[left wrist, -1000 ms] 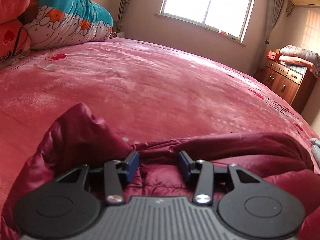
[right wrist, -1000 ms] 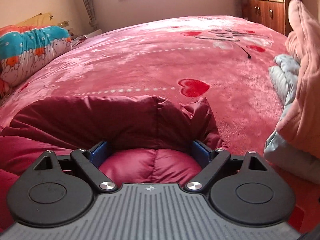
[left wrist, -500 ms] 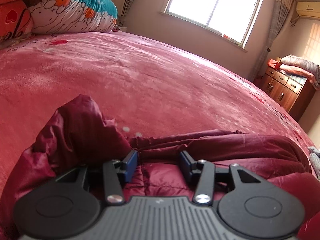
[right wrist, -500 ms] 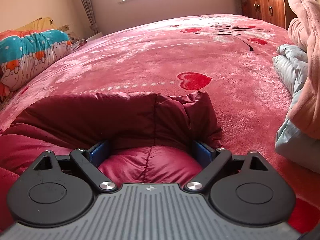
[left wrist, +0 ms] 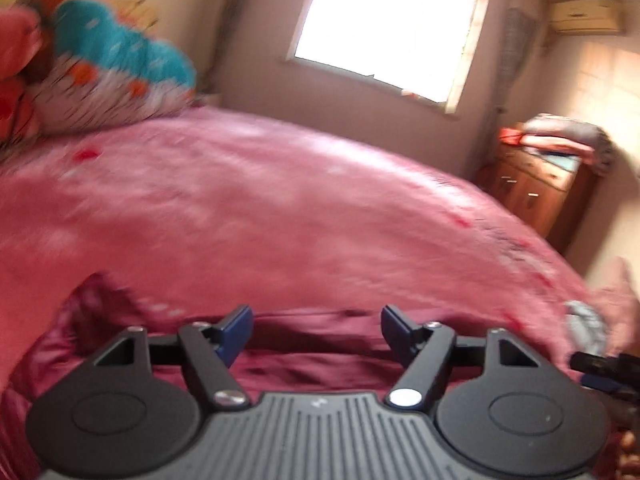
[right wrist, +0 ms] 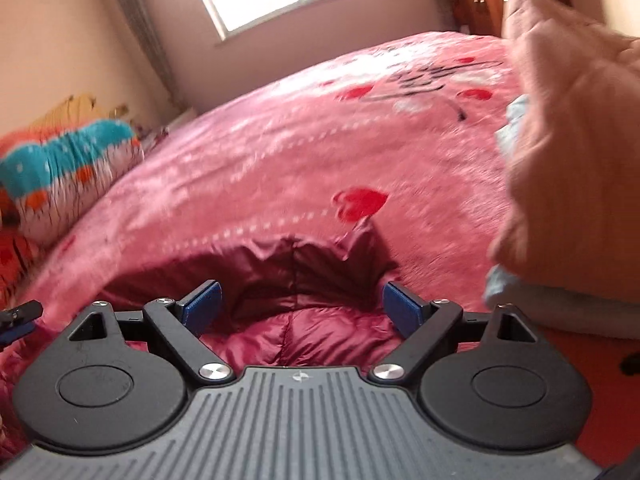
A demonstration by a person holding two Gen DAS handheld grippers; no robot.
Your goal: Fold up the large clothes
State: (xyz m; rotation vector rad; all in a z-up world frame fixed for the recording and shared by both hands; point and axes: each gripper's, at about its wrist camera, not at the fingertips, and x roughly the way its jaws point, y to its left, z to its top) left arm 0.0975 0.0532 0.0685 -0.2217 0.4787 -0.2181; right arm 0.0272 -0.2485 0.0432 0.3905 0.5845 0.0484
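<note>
Left gripper (left wrist: 316, 330) jaws opening, clear of the maroon jacket (left wrist: 320, 364) below. Right gripper (right wrist: 300, 304) jaws wide apart, jacket bulging between, not pinched. Pink bed (right wrist: 280, 160).

Pink blanket (left wrist: 280, 208), teal patterned bolster (left wrist: 120, 76), bright window (left wrist: 384, 28), wooden dresser (left wrist: 540, 184)

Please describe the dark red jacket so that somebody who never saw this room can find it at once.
Look at the big bed with the pink fleece blanket printed with red hearts. At its near edge, just past the right hand-held gripper, lies the dark red jacket, crumpled and partly folded. Its shiny, quilted, wine-coloured fabric sets it apart from the fluffy pink blanket and the pale blue garment at the right.
</note>
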